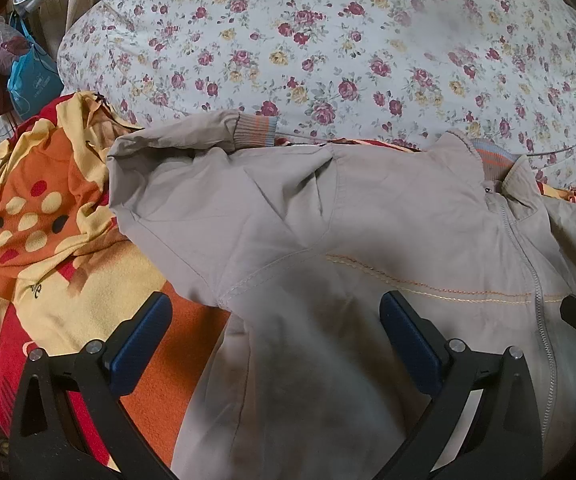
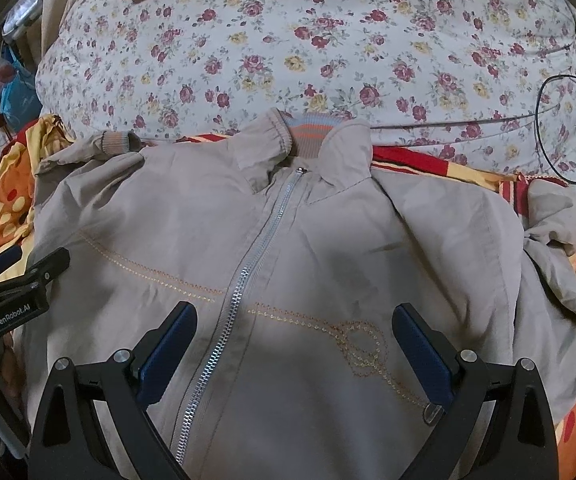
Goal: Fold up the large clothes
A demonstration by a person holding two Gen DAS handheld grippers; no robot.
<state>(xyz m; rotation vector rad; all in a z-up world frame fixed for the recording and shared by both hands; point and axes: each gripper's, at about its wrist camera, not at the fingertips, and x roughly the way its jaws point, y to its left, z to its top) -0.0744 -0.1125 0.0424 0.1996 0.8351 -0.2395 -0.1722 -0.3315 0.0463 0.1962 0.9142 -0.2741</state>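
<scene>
A beige zip-up jacket (image 2: 328,240) lies front up and zipped on the bed, collar (image 2: 308,136) at the far side. It also shows in the left wrist view (image 1: 328,240), with its left sleeve (image 1: 192,140) folded across the shoulder. The other sleeve (image 2: 568,224) lies bunched at the right. My left gripper (image 1: 276,320) is open and empty above the jacket's left chest. My right gripper (image 2: 296,332) is open and empty above the chest, right of the zipper (image 2: 248,272). The left gripper also shows at the right wrist view's left edge (image 2: 28,276).
The jacket rests on an orange, yellow and red blanket (image 1: 48,240). A floral quilt (image 2: 328,40) lies beyond the collar. A black cable (image 2: 544,120) loops at the right. Bags (image 1: 28,72) stand off the bed's far left.
</scene>
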